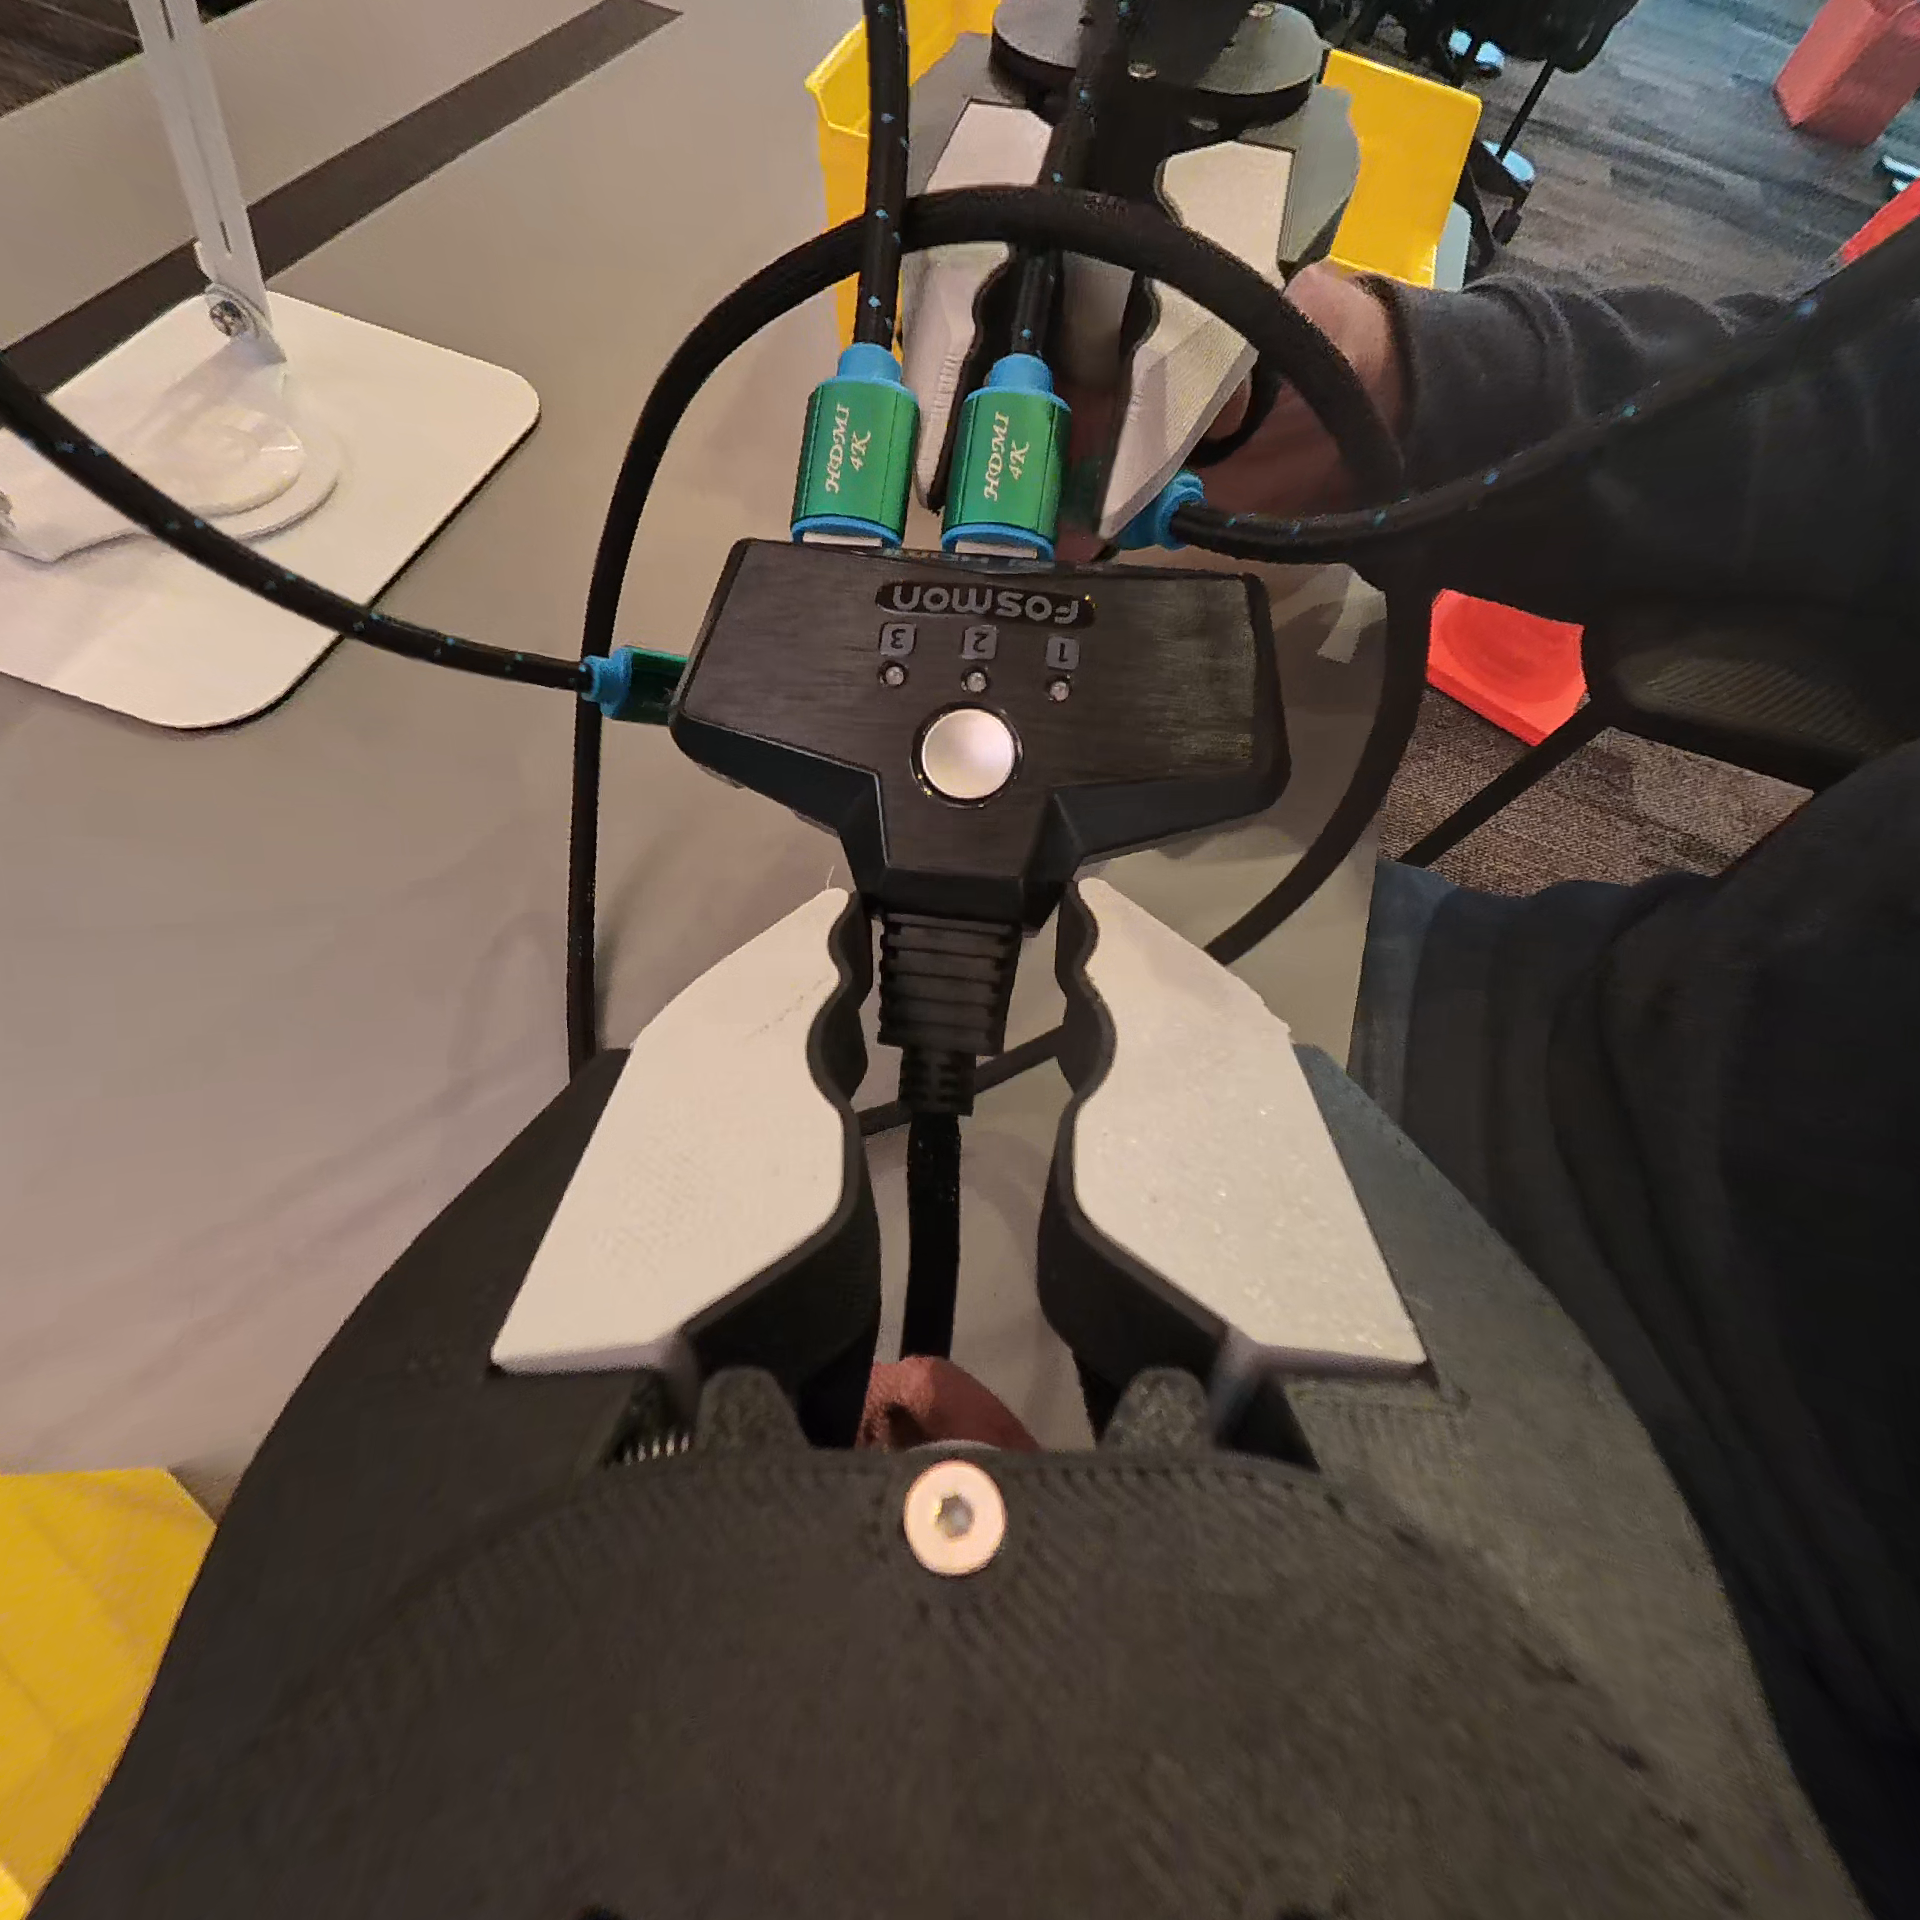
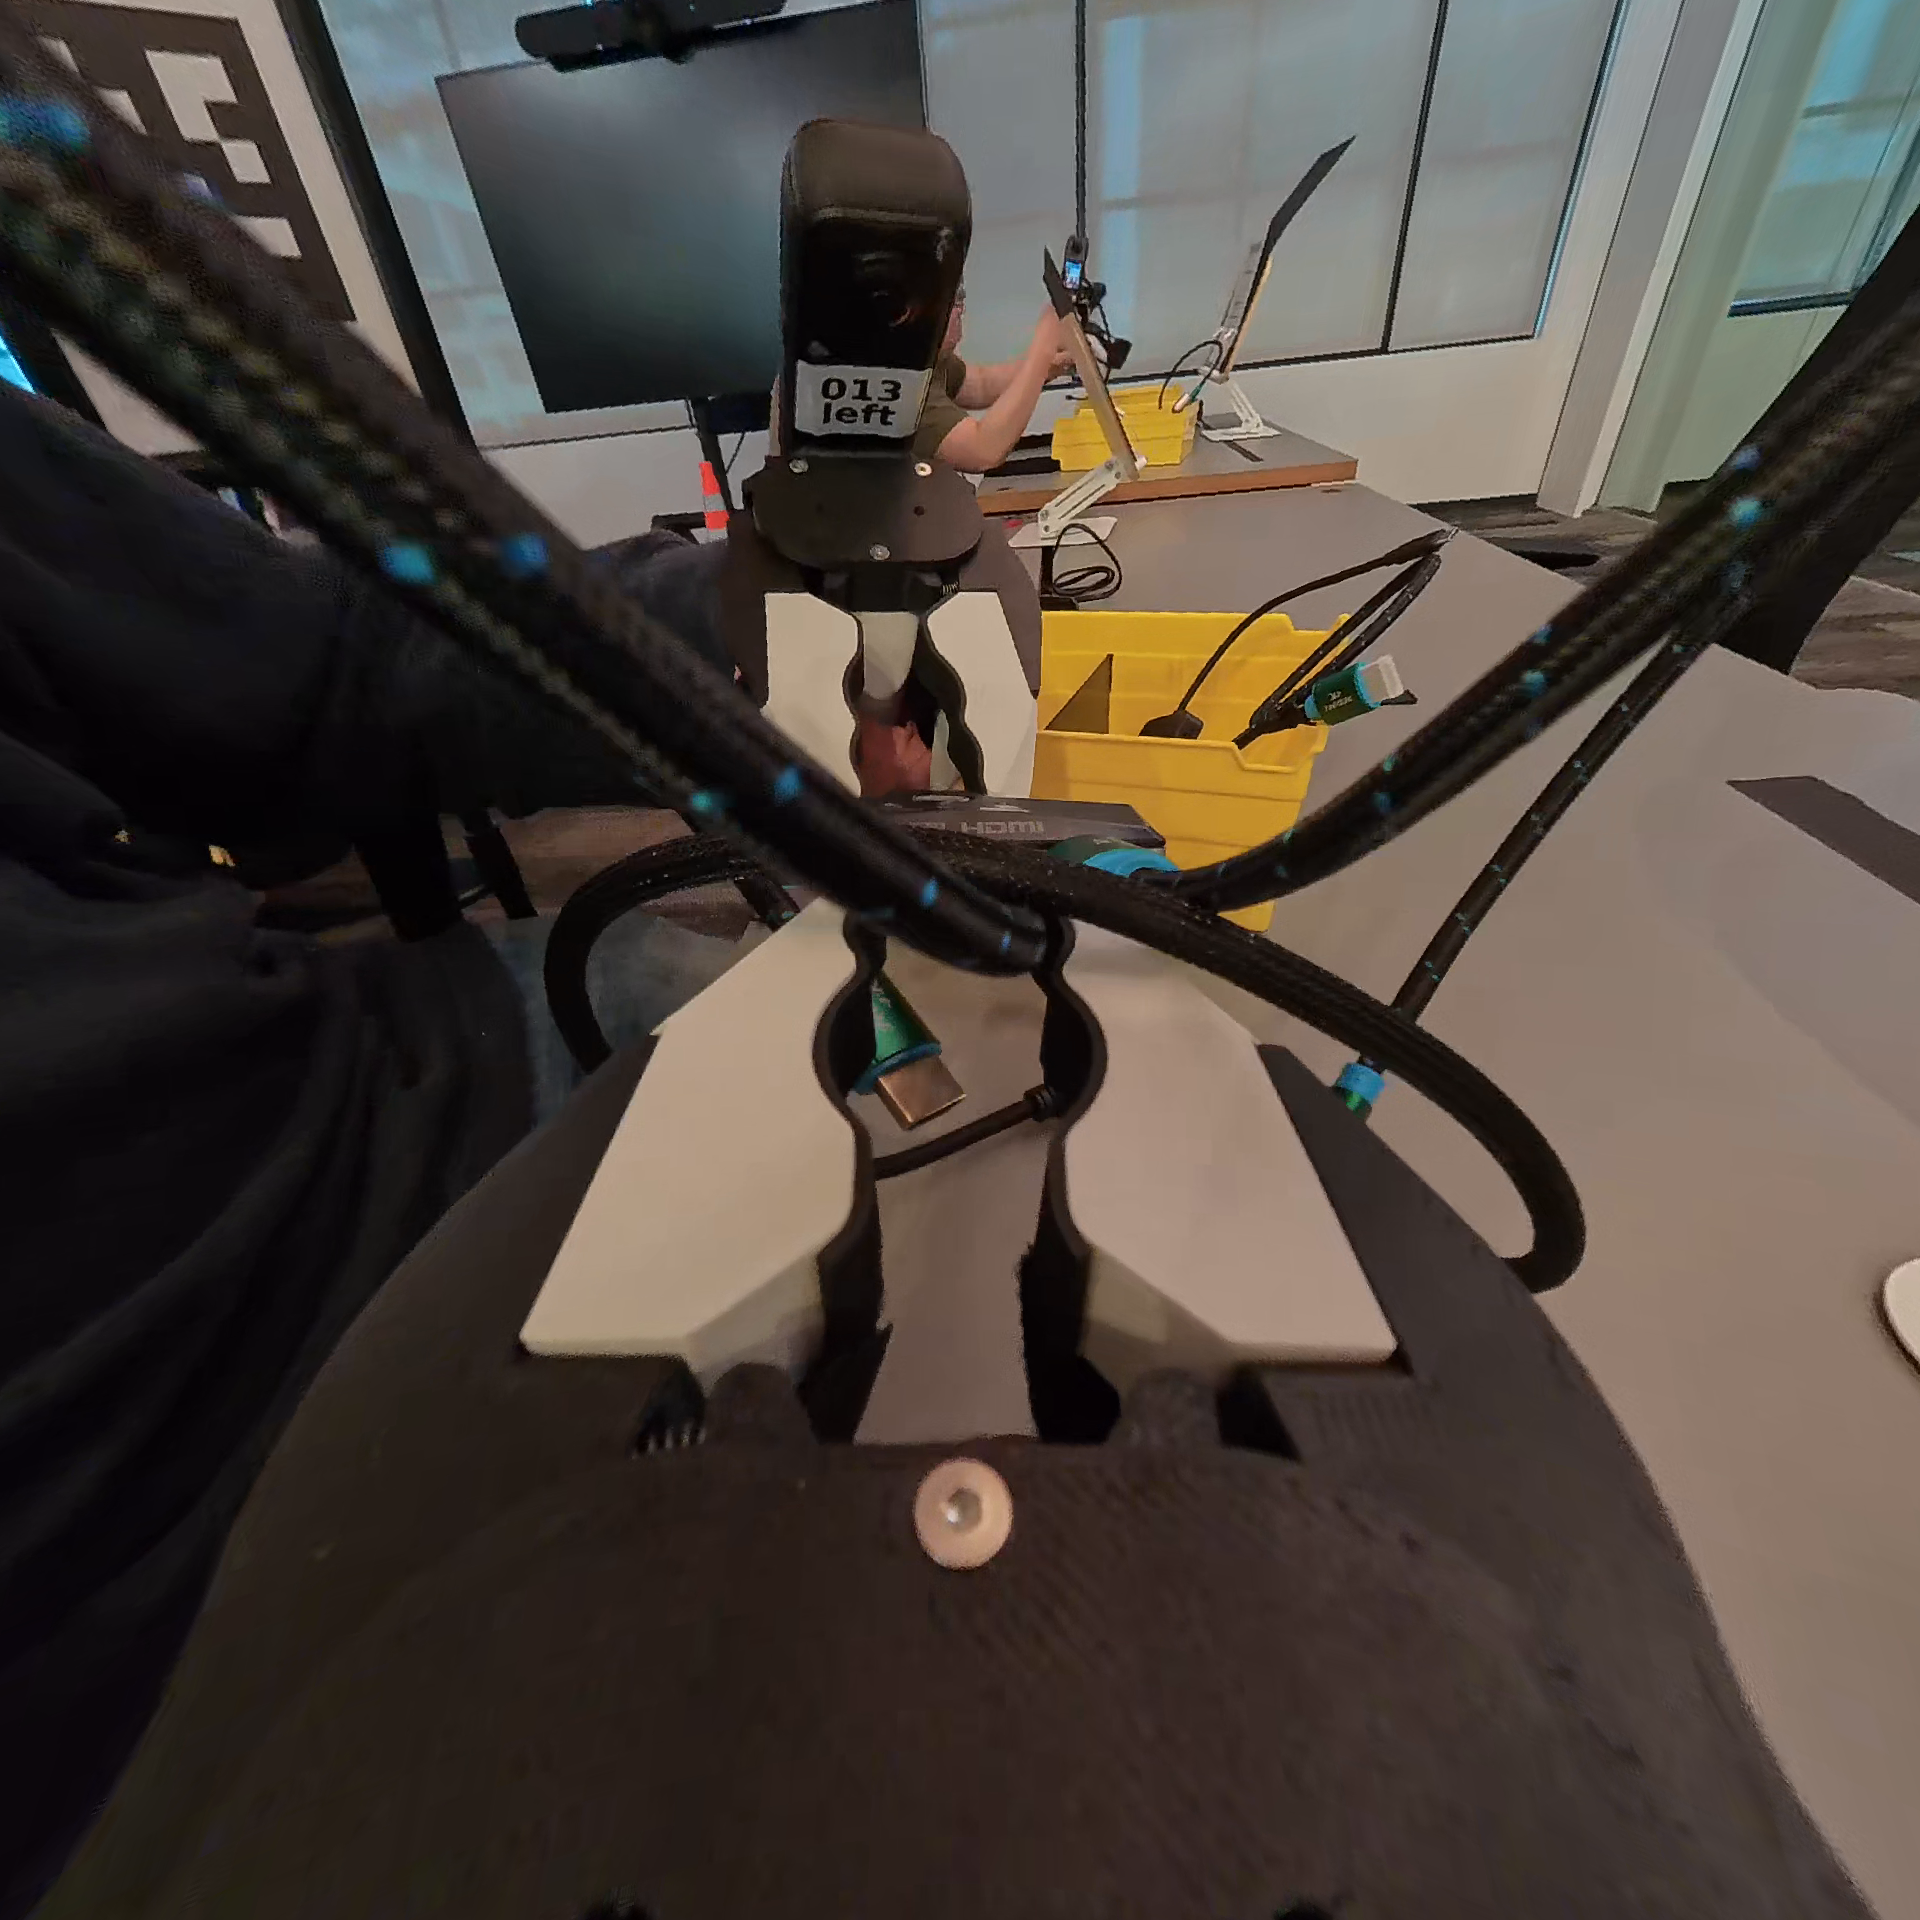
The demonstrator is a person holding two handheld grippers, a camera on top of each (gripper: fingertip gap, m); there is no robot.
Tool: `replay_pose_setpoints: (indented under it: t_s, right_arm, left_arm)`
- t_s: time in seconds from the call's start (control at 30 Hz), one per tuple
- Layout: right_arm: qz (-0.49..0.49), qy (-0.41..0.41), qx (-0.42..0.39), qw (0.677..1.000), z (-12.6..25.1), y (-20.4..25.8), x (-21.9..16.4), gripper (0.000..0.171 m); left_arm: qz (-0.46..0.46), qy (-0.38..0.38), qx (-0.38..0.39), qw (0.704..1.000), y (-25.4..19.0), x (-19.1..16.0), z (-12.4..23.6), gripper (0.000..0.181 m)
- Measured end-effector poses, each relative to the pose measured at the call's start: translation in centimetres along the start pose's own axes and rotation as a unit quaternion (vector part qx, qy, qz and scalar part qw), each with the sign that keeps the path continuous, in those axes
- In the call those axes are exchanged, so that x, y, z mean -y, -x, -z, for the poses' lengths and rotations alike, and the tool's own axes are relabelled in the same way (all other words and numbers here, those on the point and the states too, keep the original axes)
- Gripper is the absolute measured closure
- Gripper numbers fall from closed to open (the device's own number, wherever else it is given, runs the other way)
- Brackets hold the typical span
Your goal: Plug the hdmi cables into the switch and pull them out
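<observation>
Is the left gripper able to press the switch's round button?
Probably not now: the left gripper is shut on the neck of the switch, so the button lies beyond its occupied fingertips.

Office turned data-collection lab: grey worktables (image 2: 1662,1039) with yellow parts bins (image 2: 1174,774), a large dark wall screen (image 2: 665,229) under a camera bar, glass partition walls (image 2: 1247,177), patterned carpet (image 1: 1621,790), an orange cone (image 1: 1496,670), a fiducial marker (image 2: 208,156) on the wall, and a person (image 2: 987,400) working at a second table behind.
</observation>
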State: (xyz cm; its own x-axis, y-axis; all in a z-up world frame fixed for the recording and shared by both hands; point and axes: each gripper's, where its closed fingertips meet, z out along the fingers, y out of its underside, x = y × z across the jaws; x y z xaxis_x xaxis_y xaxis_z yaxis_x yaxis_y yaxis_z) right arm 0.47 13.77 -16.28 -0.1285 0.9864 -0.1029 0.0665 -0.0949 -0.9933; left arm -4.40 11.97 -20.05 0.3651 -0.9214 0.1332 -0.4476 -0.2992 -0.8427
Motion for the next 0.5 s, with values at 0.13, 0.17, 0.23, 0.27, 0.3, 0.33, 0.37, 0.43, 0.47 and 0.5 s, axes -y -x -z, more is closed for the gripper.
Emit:
replay_pose_setpoints:
  t_s: [0.13,0.17,0.23,0.27,0.3,0.33,0.37,0.43,0.47,0.5]
  right_arm:
    - [-0.029,0.007,0.005,1.0,-0.4,-0.3,0.2,0.144]
    - [-0.03,0.006,0.003,1.0,-0.5,-0.5,0.3,0.15]
    - [-0.033,-0.007,0.008,0.999,-0.5,-0.5,0.7,0.151]
    - [-0.027,-0.011,0.013,0.999,-0.6,-0.3,0.9,0.152]
    - [-0.017,-0.014,0.015,1.0,-0.6,-0.2,1.0,0.152]
    - [-0.01,-0.015,0.017,1.0,-0.6,-0.1,1.1,0.152]
    - [-0.006,-0.013,0.02,1.0,-0.7,0.0,1.1,0.152]
    - [0.003,-0.001,0.025,1.0,-0.6,0.1,0.9,0.153]
    - [0.003,0.001,0.029,1.0,-0.5,0.1,0.8,0.153]
    - [0.001,0.001,0.033,0.999,-0.4,0.1,0.8,0.153]
  left_arm:
    - [-0.001,0.007,0.002,1.0,0.1,-0.4,-0.3,0.148]
    - [-0.002,0.009,0.004,1.0,0.1,-0.4,-0.4,0.149]
    - [-0.003,0.01,0.005,1.0,0.1,-0.4,-0.5,0.149]
    - [-0.003,0.009,0.002,1.0,0.0,-0.3,-0.5,0.149]
    - [-0.004,0.009,0.002,1.0,0.0,-0.3,-0.5,0.149]
    - [-0.005,0.008,0.003,1.0,0.0,-0.3,-0.4,0.149]
    - [-0.005,0.009,0.002,1.0,0.0,-0.2,-0.3,0.149]
    - [-0.008,0.014,0.002,1.0,0.0,-0.3,-0.2,0.149]
    - [-0.009,0.013,0.001,1.0,-0.1,-0.2,-0.1,0.149]
    - [-0.008,0.012,-0.002,1.0,-0.2,-0.1,-0.1,0.149]
